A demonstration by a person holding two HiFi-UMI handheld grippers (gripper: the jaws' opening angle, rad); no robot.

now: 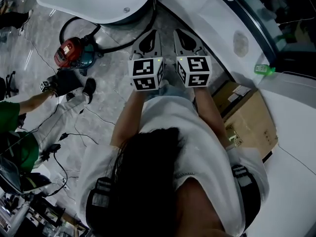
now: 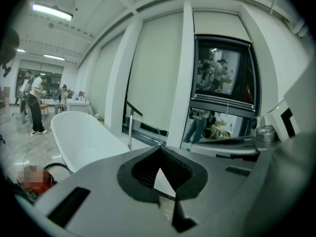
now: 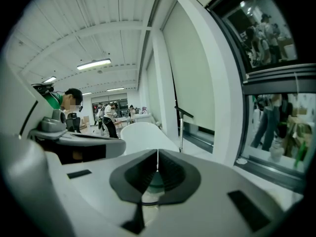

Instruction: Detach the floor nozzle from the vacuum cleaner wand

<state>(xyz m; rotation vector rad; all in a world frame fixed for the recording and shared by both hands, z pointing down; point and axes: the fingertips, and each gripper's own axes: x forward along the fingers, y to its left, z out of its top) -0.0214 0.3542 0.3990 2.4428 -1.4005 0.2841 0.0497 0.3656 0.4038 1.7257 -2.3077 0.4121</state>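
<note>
**Head view**
- Arms: both stretched forward side by side (bare forearms, white top). The grippers point away from the person and a little down.
- Left gripper: jaws closed and empty, tips above the floor near the tub's near edge.
- Right gripper: jaws closed and empty. It sits just right of the left one, with their marker cubes close but apart.
- Vacuum: red and teal body on the floor, far and to the left, well apart from both grippers. A black hose curves from it along the tub's base. Its floor end cannot be made out.
- Tub: white, at the far side, with one small metal fitting on its surface.
- Box: cardboard, to the person's right, top shut, with labels stuck on it.
- Bottle: green, on the white ledge far right.
- Second person: at the left edge (green sleeve), arm reaching toward the vacuum.

**Left gripper view**
- Left gripper: tips pressed together. Only pale background shows through the small gap below them.
- Tub: to the left, its white inside in view.
- Vacuum: a red patch at the near left, partly hidden.

**Right gripper view**
- Right gripper: tips meet in a thin line and hold nothing.
- Tub: beyond the tips, farther off.
</note>
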